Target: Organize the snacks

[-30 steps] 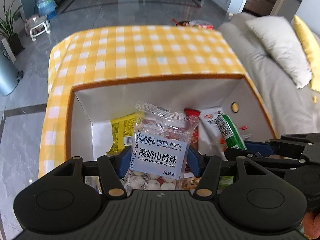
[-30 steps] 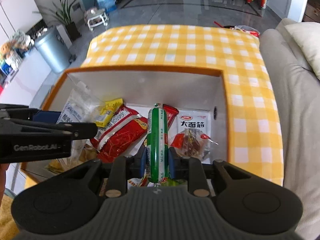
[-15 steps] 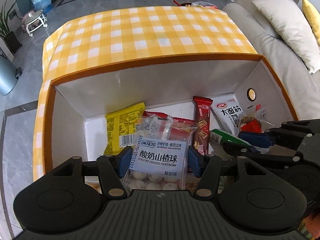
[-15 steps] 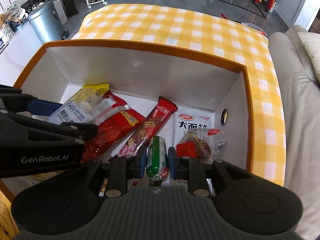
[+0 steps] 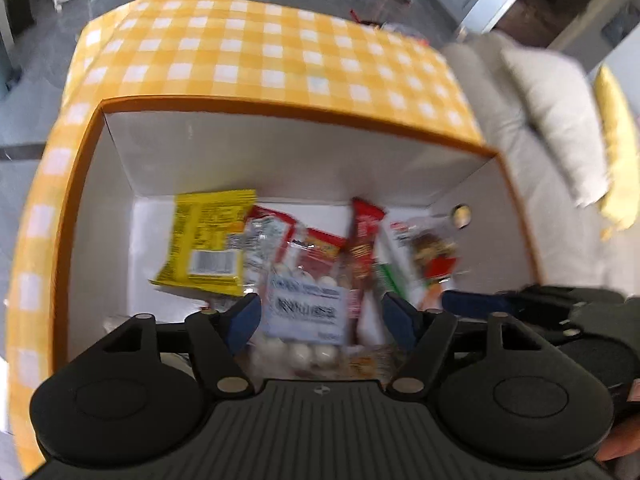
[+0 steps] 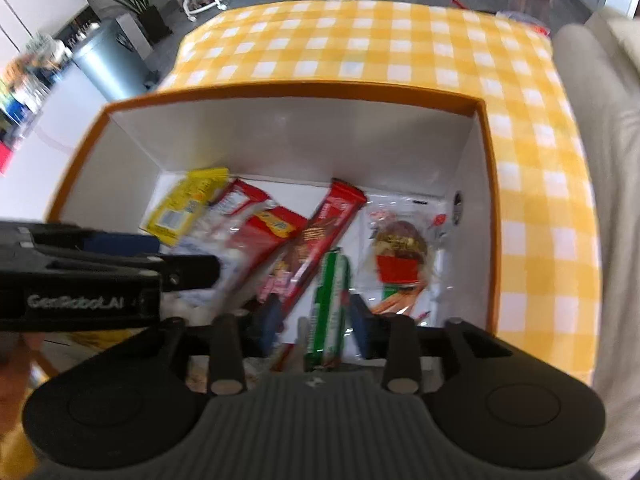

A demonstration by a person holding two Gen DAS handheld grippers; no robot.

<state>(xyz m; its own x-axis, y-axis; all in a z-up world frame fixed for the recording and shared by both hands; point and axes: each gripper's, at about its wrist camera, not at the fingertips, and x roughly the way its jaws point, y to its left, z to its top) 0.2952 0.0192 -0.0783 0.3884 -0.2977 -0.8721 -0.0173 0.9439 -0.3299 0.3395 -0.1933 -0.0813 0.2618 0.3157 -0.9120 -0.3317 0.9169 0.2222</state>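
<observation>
An orange-rimmed box [image 5: 280,108] with white inner walls holds several snacks. My left gripper [image 5: 320,312] is open above it; the clear yogurt hawthorn ball pack [image 5: 306,308] lies loose between its spread fingers on the pile. My right gripper [image 6: 316,312] is open too; the green sausage stick [image 6: 330,304] lies free between its fingers. In the box lie a yellow packet [image 5: 208,240], a red pouch [image 6: 264,224], a red bar [image 6: 320,240] and a clear pack with a red label [image 6: 400,264].
The box [image 6: 320,92] sits on a yellow checked tablecloth [image 6: 380,40]. A beige sofa with cushions [image 5: 552,120] is on the right. A grey bin [image 6: 108,60] and a plant stand on the floor at the far left.
Both grippers have opened inside the box. The hawthorn pack and the green sausage have dropped onto the snack pile. Both views have shifted and blurred with the motion.
</observation>
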